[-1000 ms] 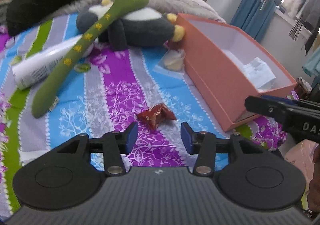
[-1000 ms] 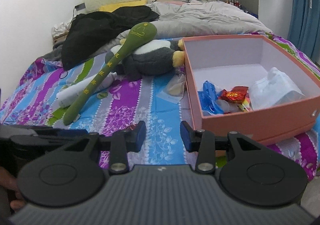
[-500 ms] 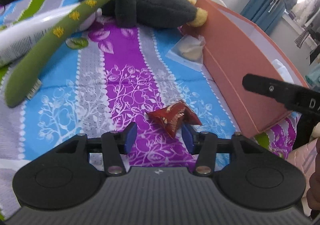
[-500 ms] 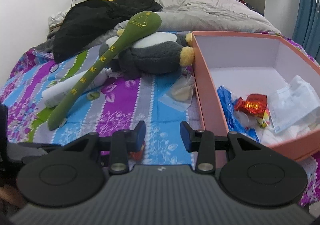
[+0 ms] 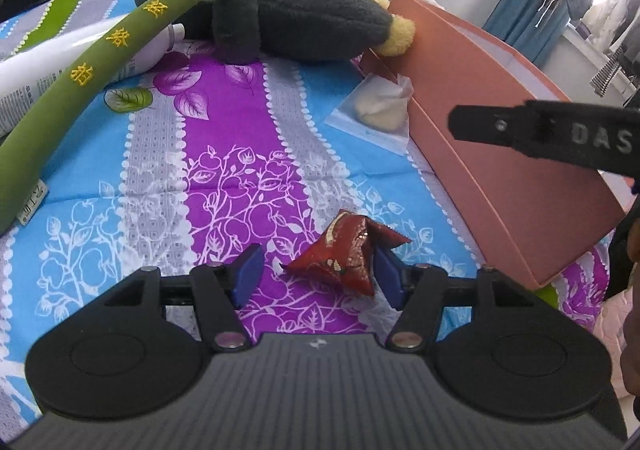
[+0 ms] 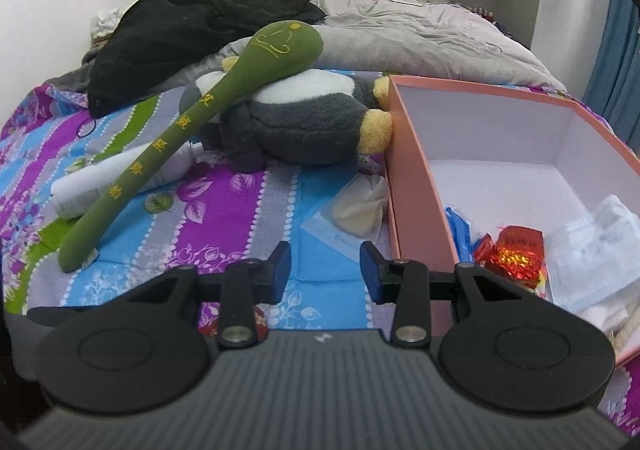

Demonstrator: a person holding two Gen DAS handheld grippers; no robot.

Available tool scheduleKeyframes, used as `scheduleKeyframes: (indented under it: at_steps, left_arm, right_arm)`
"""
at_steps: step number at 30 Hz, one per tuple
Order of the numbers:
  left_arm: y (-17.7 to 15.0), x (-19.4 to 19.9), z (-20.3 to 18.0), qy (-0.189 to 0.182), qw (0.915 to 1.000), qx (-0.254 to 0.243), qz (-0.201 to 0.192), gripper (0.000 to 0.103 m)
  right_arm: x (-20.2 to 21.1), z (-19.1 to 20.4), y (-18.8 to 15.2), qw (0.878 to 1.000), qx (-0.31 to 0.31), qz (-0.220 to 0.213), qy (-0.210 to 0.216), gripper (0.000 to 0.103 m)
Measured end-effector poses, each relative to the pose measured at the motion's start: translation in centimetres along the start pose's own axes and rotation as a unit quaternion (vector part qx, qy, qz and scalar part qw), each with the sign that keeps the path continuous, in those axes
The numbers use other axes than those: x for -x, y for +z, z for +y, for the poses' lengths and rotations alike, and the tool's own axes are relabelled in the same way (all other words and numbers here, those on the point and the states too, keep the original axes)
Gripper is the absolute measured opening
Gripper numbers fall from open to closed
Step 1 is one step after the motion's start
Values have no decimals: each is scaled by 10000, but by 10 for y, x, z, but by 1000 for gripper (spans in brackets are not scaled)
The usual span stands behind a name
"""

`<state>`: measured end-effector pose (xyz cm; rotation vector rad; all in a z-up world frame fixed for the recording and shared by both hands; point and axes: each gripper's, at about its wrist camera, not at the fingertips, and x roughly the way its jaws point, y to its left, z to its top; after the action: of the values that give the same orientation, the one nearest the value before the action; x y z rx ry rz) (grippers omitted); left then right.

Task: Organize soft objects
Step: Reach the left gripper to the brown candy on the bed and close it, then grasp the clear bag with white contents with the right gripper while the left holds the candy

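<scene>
The left gripper (image 5: 316, 274), jaws opening, straddles a red wrapper (image 5: 346, 252); the right gripper (image 6: 325, 273), marked "DAS", hangs half-open, empty.

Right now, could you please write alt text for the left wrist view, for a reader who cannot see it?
The left gripper is opening its blue-padded jaws around a crumpled dark red foil wrapper lying on a striped floral bedsheet. Beyond lie a long green plush spoon, a grey and white plush penguin and an open salmon-pink cardboard box.
</scene>
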<state>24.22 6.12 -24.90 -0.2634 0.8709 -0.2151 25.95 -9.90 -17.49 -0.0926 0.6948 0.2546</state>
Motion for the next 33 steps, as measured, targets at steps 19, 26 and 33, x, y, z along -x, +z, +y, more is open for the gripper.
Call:
scheduleKeyframes:
  at_steps: [19,26,33]
  left_arm:
    - [6,26,38,512,9963,458,-525,45]
    - [10,36,53,720,9924,662,-742,45]
    - [8,38,58,773,9915,723,-756,45]
  right_arm:
    - [-76,33,12,9967,-116,255,-764,41]
    - [-106,34,7,9868,-706,40,-1454,62]
    - [-140,38,7,9780,-772,-2,-1938,61]
